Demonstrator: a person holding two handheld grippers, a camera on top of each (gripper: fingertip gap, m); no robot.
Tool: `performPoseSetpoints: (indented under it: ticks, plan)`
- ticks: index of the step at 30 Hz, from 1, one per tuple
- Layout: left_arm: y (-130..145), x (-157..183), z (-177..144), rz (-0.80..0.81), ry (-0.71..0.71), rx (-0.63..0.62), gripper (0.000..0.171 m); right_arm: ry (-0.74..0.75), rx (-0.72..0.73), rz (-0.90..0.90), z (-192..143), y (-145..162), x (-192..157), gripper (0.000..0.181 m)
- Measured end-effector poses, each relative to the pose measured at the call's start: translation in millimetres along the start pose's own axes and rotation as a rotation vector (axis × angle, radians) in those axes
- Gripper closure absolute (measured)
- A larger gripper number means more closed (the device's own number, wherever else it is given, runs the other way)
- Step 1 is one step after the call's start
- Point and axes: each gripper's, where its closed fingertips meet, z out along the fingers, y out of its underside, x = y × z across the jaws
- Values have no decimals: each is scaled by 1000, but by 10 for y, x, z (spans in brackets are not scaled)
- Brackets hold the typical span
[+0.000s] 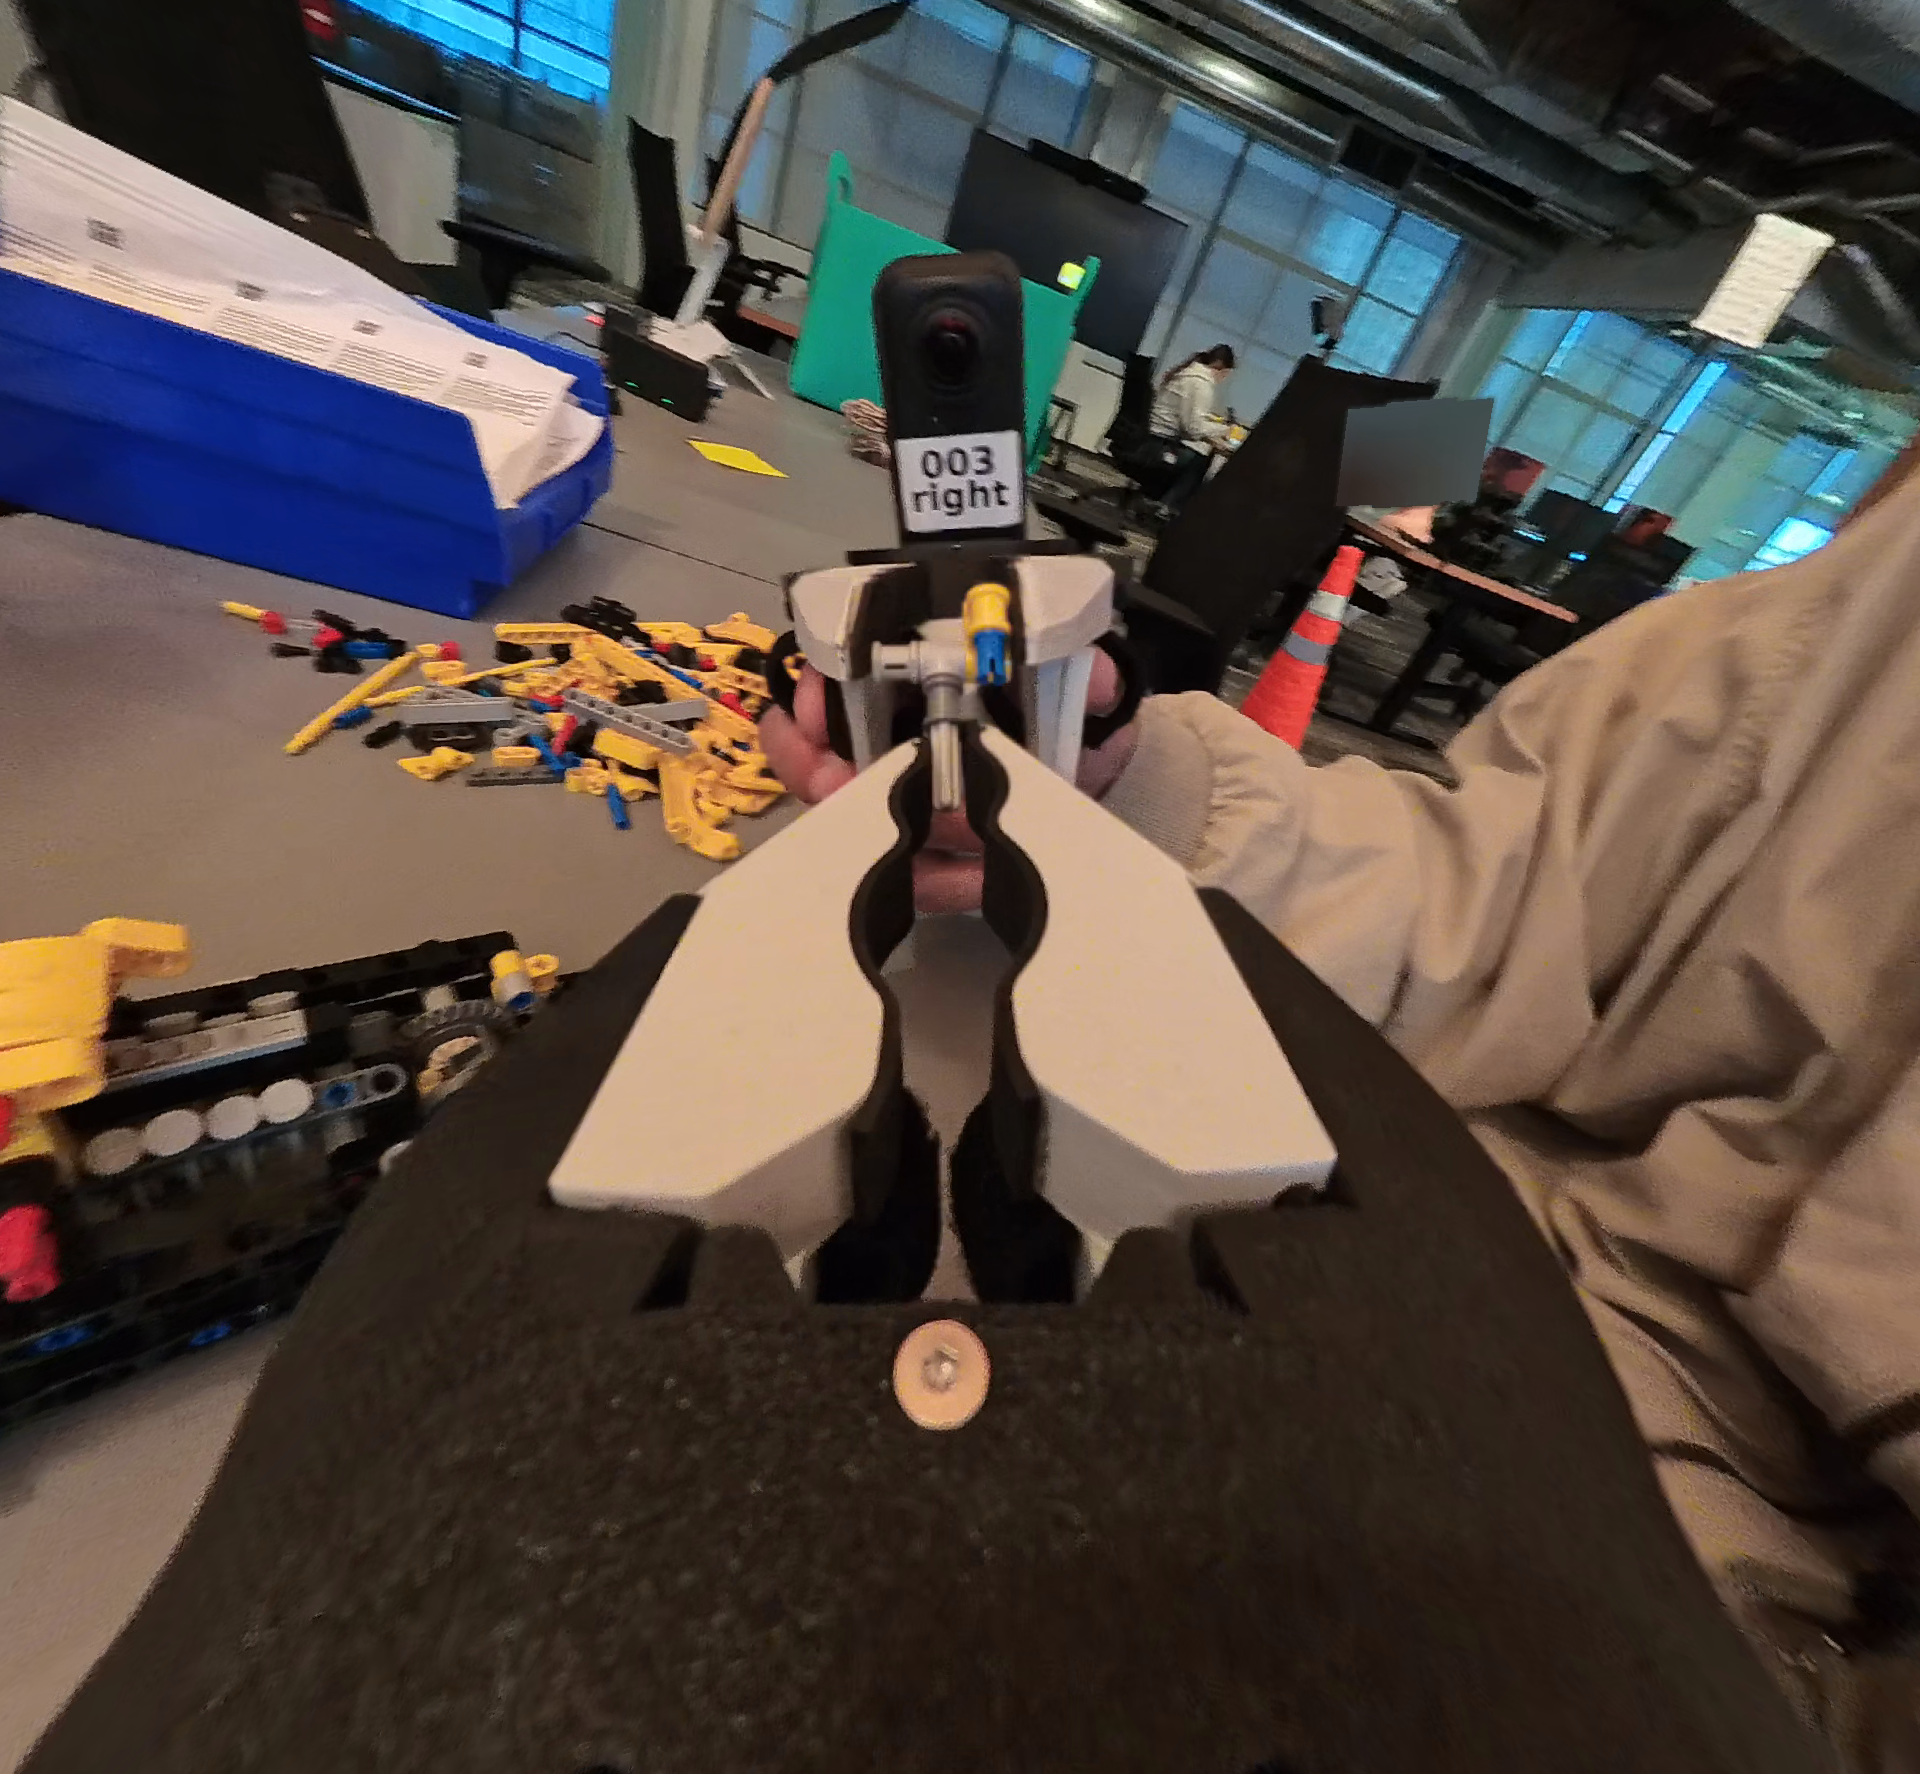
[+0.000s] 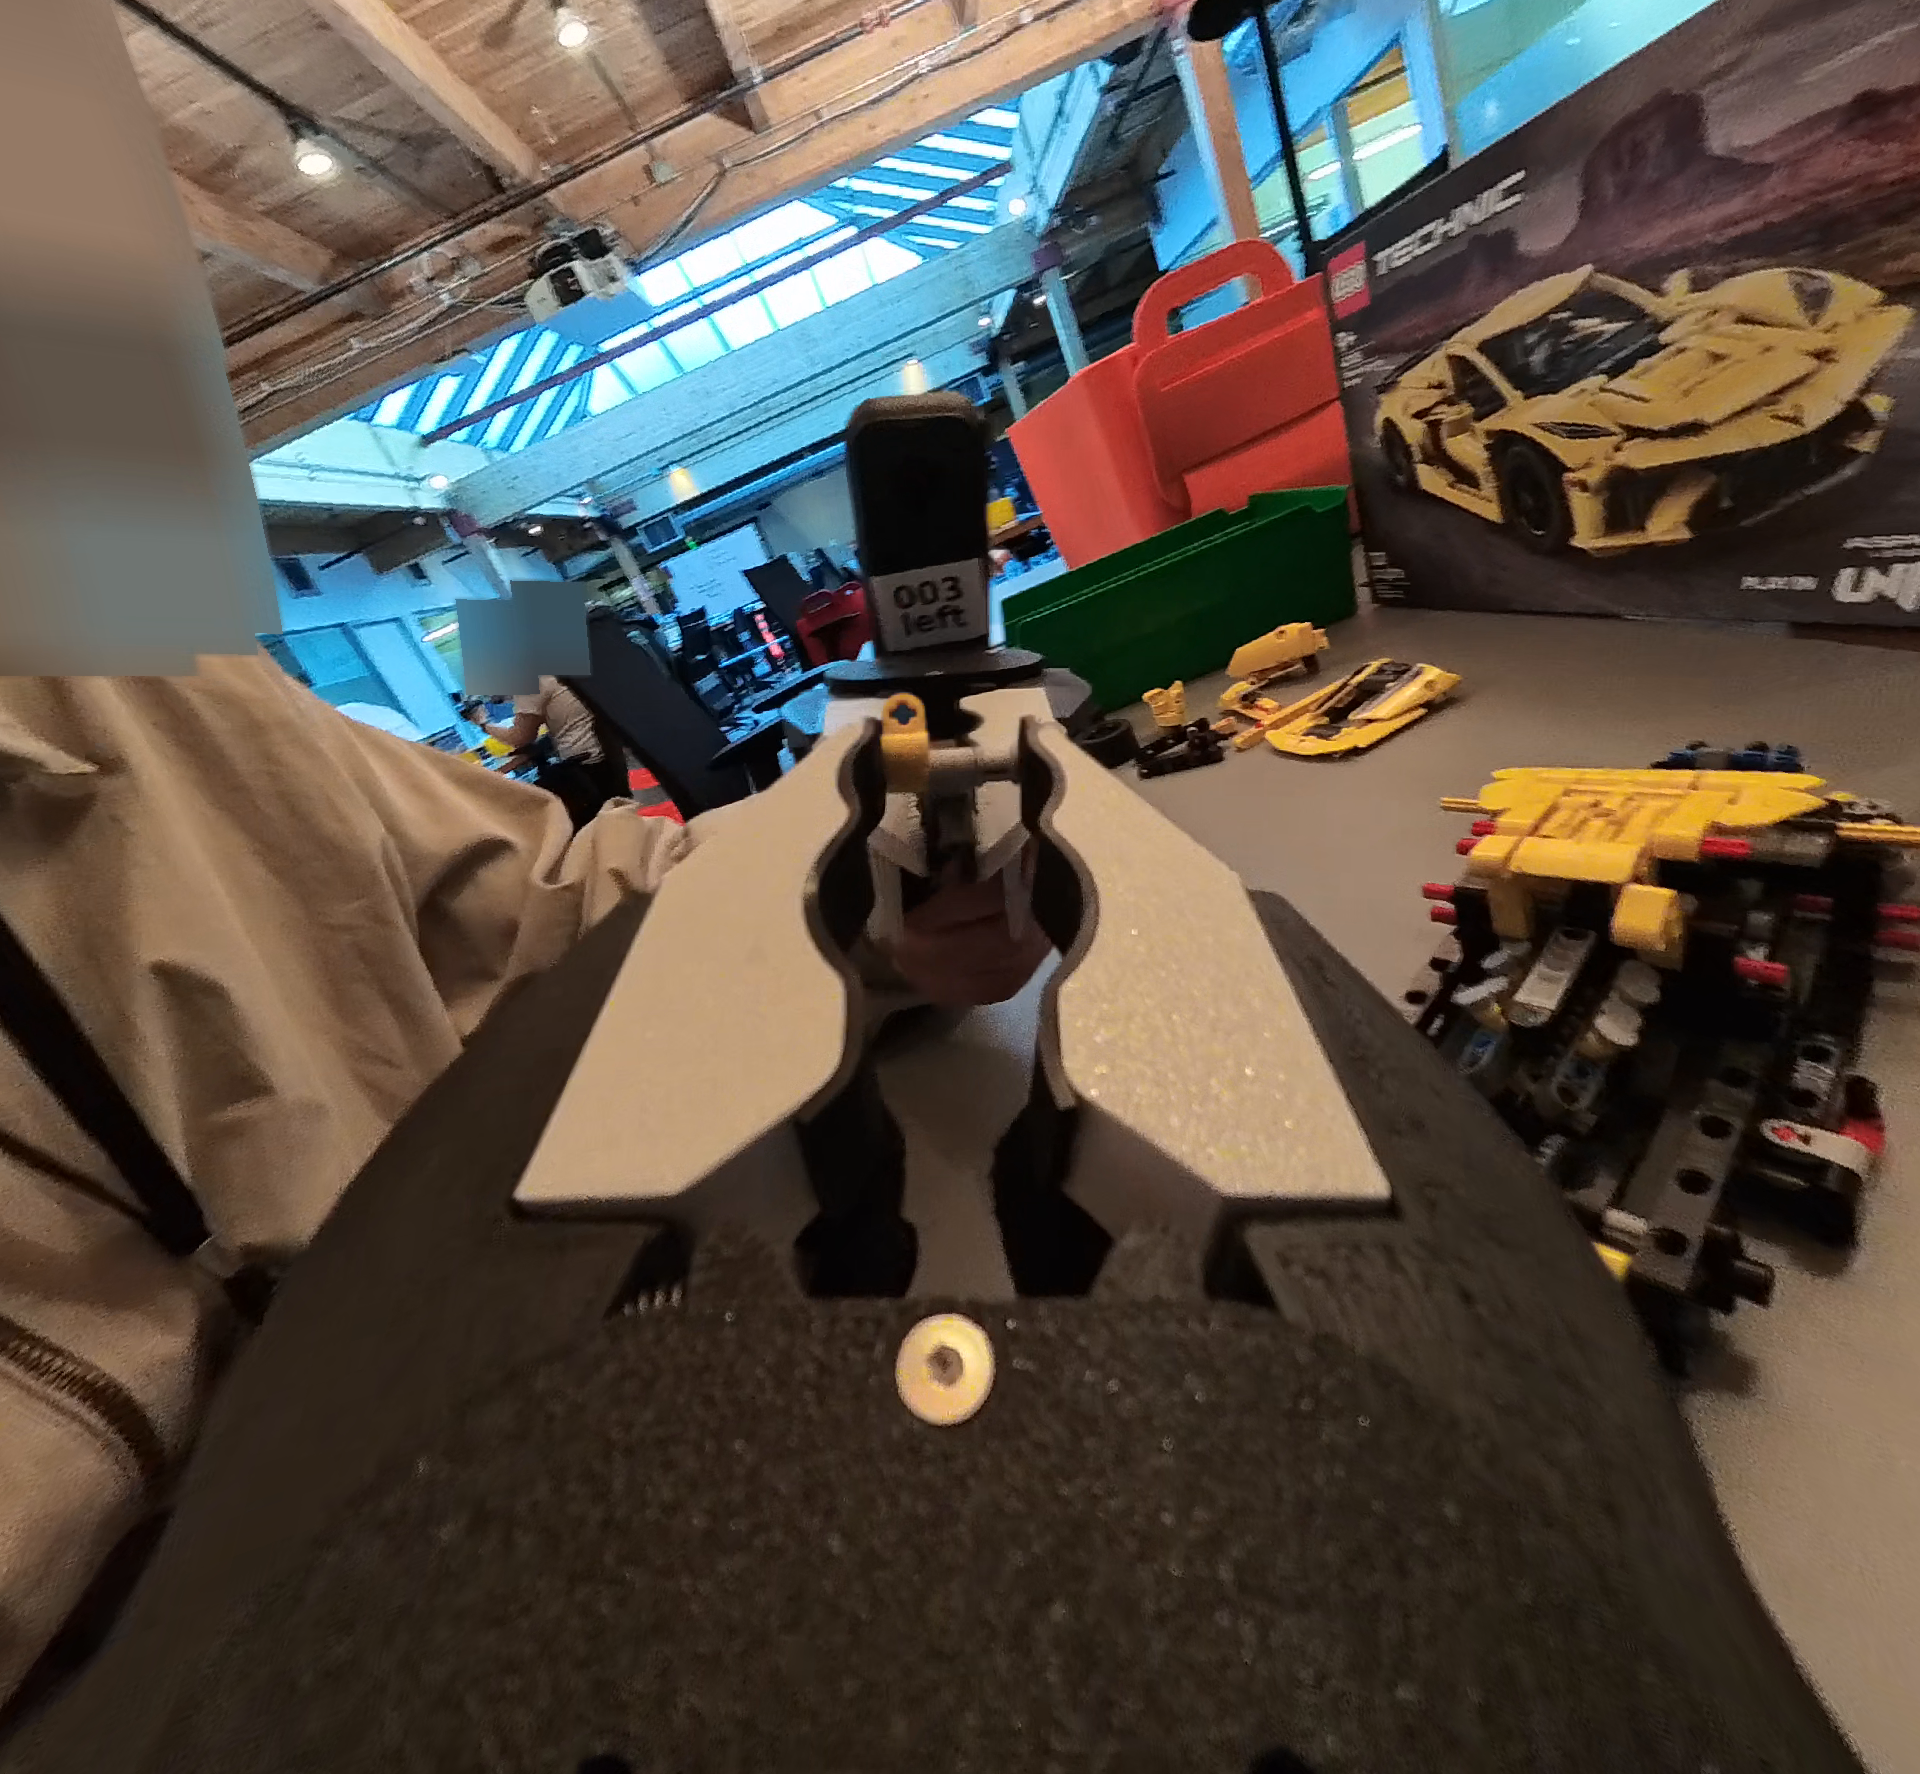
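Observation:
Both grippers are held up above the grey table, facing each other tip to tip. My left gripper (image 1: pixel 945 750) is shut on a thin grey axle (image 1: pixel 943 774). The axle runs into a small grey T-connector (image 1: pixel 928 659) that carries a yellow piece (image 1: pixel 985 610) and a blue pin (image 1: pixel 994 659). My right gripper (image 2: pixel 951 760) is shut on this connector's grey crossbar (image 2: pixel 971 766), with the yellow piece (image 2: pixel 904 735) by its left fingertip. The right gripper also shows in the left wrist view (image 1: pixel 951 654), and the left gripper shows behind the connector in the right wrist view (image 2: pixel 951 857).
A partly built black and yellow model (image 1: pixel 208 1080) (image 2: pixel 1662 945) lies on the table. Loose pieces (image 1: pixel 582 706) lie beyond it, by a blue bin of booklets (image 1: pixel 312 477). Yellow panels (image 2: pixel 1340 696), a green bin (image 2: pixel 1184 581), a red container (image 2: pixel 1195 415) and a large box (image 2: pixel 1642 394) stand opposite. A beige sleeve (image 1: pixel 1507 841) is close. Both grippers' tips are close together, under 4 cm apart.

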Motion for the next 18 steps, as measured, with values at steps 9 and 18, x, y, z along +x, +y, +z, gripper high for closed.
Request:
performPoseSetpoints:
  ticks: [9, 18]
  plan:
    - [-59, -792, -315, 504, -722, -133, 168, 320, -6, 60, -86, 109, 506, 152]
    - [-174, -841, -381, 1012, -1068, -303, 168, 123, 224, 462, 76, 21, 450, 154]
